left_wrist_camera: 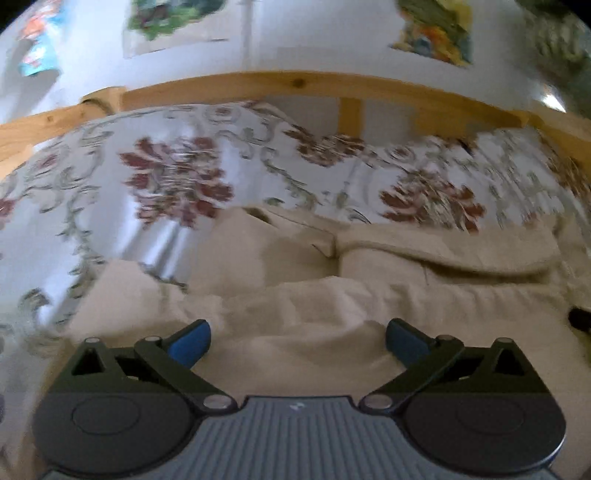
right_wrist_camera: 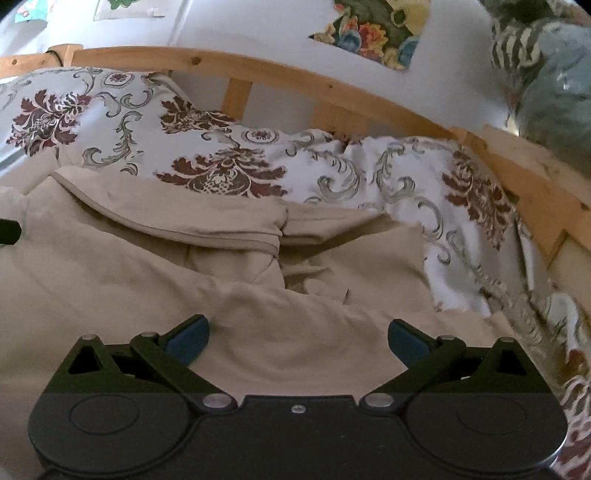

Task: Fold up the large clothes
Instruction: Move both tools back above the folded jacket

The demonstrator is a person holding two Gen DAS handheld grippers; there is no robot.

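Garment: beige garment (left_wrist_camera: 369, 295), large, lying crumpled on the bed, spread over the floral bedspread (left_wrist_camera: 177, 177); same garment in right view (right_wrist_camera: 147, 266).
Garment shape: folded-over layers, a thick hem or seam edge running across the far part (right_wrist_camera: 207, 230); can't tell what kind of clothing it is.
My left fingers: left gripper (left_wrist_camera: 297, 341), blue pads wide apart, nothing between them, only cloth below; not pinching it.
My right fingers: right gripper (right_wrist_camera: 297, 341), blue pads wide apart too, over the beige cloth, nothing clamped.
Contact: can't tell if either set of tips touches the cloth.
Bed: wooden rail (right_wrist_camera: 258, 74) behind the bedspread, against a white wall.
Wall: colourful pictures (right_wrist_camera: 373, 33) stuck on it.
Left view: blurred.
Other: dark tip of the other gripper at the edge of each view (right_wrist_camera: 9, 230).
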